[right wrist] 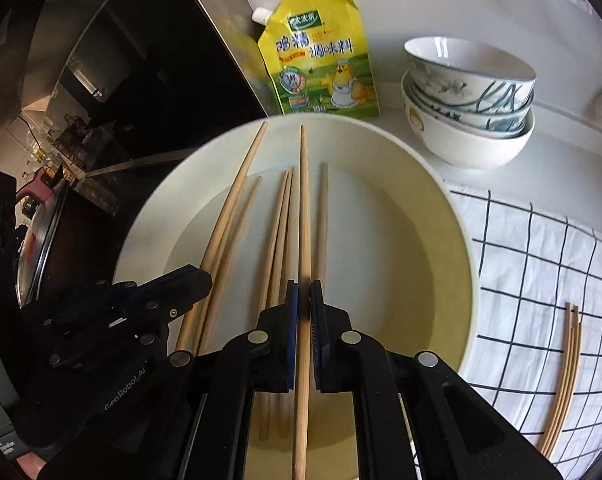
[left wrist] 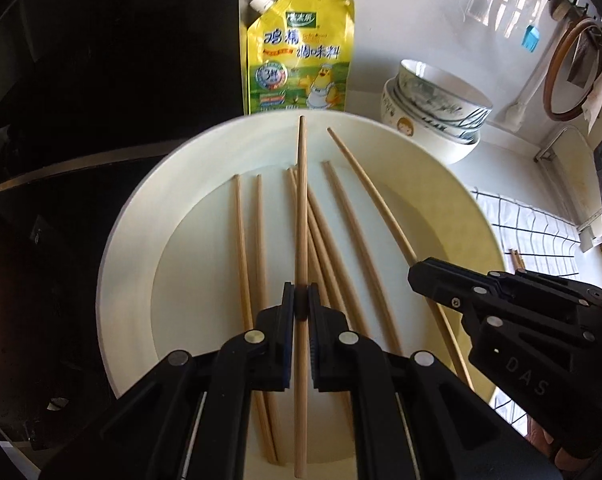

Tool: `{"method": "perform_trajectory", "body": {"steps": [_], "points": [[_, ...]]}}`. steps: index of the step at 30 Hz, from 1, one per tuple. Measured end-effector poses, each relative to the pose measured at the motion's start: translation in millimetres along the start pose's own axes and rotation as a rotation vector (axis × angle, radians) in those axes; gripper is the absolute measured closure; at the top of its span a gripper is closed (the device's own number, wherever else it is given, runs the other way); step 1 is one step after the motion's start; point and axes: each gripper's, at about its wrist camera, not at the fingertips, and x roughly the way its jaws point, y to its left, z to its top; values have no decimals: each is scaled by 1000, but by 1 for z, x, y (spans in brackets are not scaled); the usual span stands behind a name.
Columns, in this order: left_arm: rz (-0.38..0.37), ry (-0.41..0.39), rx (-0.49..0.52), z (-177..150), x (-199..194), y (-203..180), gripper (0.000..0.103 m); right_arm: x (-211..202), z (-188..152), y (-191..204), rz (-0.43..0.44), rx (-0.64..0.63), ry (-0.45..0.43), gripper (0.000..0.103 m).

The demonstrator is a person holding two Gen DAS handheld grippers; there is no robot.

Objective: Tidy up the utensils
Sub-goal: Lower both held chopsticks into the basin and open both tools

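A wide cream plate (left wrist: 133, 240) (right wrist: 453, 240) holds several loose wooden chopsticks (left wrist: 259, 240) (right wrist: 322, 216) lying side by side. My left gripper (left wrist: 301, 294) hangs over the plate, shut on one chopstick (left wrist: 302, 200) that points straight away from the camera. My right gripper (right wrist: 304, 294) is likewise shut on a single chopstick (right wrist: 304, 208) above the plate. Each gripper shows in the other's view: the right gripper (left wrist: 415, 276) at the plate's right side, the left gripper (right wrist: 203, 280) at its left with its chopstick (right wrist: 241, 184) slanting up.
A yellow seasoning pouch (left wrist: 301, 60) (right wrist: 321, 60) stands behind the plate. Stacked bowls (left wrist: 433, 120) (right wrist: 469, 112) sit at the back right. To the right lies a checked cloth (right wrist: 541, 272) with a few chopsticks (right wrist: 565, 380) on it. A black stovetop and a lidded pan (right wrist: 41, 248) are at the left.
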Motion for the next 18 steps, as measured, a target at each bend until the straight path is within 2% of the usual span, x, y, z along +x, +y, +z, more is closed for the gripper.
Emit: {"method": "perform_trajectory", "body": {"steps": [6, 14, 16, 18], "points": [[2, 46, -21, -2, 18, 10, 96, 14, -4, -5, -25, 15, 39, 97], [-1, 56, -42, -5, 24, 15, 95, 20, -7, -6, -39, 10, 57, 97], [-4, 52, -50, -5, 23, 16, 88, 19, -6, -5, -42, 10, 49, 97], [1, 42, -55, -4, 21, 17, 71, 16, -6, -6, -36, 16, 35, 96]]}}
